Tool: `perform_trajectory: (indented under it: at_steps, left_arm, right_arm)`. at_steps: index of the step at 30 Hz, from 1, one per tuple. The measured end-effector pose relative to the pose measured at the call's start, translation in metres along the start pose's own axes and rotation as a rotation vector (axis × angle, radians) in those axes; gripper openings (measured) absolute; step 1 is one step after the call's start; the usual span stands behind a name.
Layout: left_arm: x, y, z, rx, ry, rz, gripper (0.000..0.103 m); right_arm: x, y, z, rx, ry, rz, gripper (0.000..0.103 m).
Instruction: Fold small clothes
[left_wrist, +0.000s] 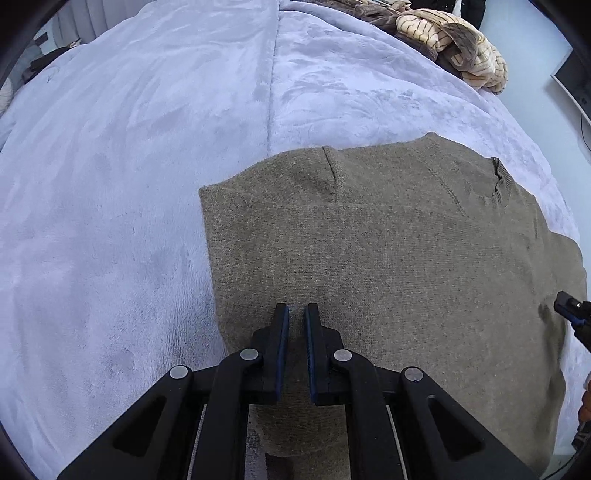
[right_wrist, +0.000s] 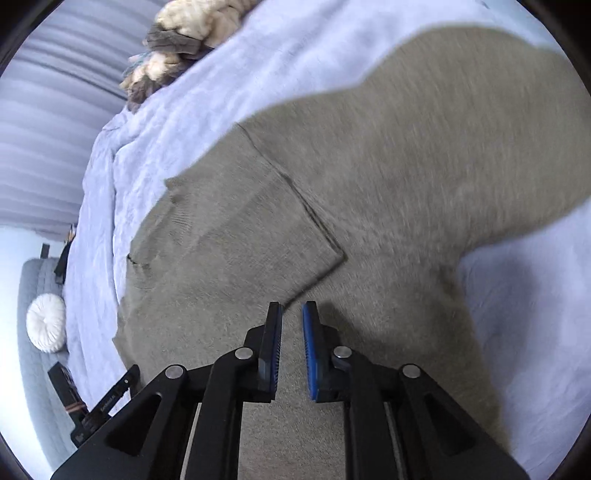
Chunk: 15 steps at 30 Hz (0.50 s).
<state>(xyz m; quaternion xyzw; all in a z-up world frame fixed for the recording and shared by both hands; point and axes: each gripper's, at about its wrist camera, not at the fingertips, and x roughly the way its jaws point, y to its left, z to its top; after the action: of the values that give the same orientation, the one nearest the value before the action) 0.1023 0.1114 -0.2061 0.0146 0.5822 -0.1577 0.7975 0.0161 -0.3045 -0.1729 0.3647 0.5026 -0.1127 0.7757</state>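
While the soft, limp knit sweater (left_wrist: 388, 240) lay at frame centre on the bed (left_wrist: 129, 184), left tongs (left_wrist: 296, 308) seemingly pinched fabric; right tongs (right_wrist: 292, 308) hovered slightly parted, empty; grip folded edges.

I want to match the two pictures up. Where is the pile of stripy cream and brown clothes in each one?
Left wrist view: the pile of clothes sits at the top right, at the far edge of the lilac blanket.
Right wrist view: the pile is at the top left, blurred.
Shared landmark: the grey-brown sweater fills the middle of both, below the pile.
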Motion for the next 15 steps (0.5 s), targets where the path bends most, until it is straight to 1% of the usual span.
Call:
perform_trajectory:
  at_steps: [2,4,5,7,8,11,13,15]
  left_arm:
    - [-0.001,-0.002,0.000,0.000,0.003,0.017,0.010]
    - [-0.003,-0.005,0.002,0.003,0.010,0.034,0.010]
    - [-0.004,-0.006,0.002,0.002,0.014,0.041,0.010]
    - [-0.005,-0.007,0.002,0.000,0.020,0.051,0.010]
    - [-0.005,-0.008,0.002,-0.001,0.024,0.058,0.010]
    - [-0.006,-0.012,0.002,-0.004,0.028,0.069,0.010]
    - [-0.007,-0.013,0.002,-0.006,0.032,0.079,0.010]
    - [-0.008,-0.016,0.001,-0.008,0.036,0.090,0.010]
  right_arm:
    - [0.001,0.013,0.006,-0.064,-0.012,-0.015,0.029]
    - [0.006,0.019,0.010,-0.124,-0.007,-0.041,0.052]
    - [0.015,0.022,0.011,-0.164,0.003,-0.071,0.055]
    - [0.029,0.017,0.011,-0.172,0.046,-0.123,0.055]
    - [0.036,0.009,0.011,-0.132,0.073,-0.115,0.055]
    - [0.029,-0.006,0.011,-0.044,0.053,-0.050,0.055]
    - [0.021,-0.013,0.010,-0.010,0.050,-0.029,0.055]
    - [0.014,-0.021,0.007,-0.010,0.058,-0.011,0.055]
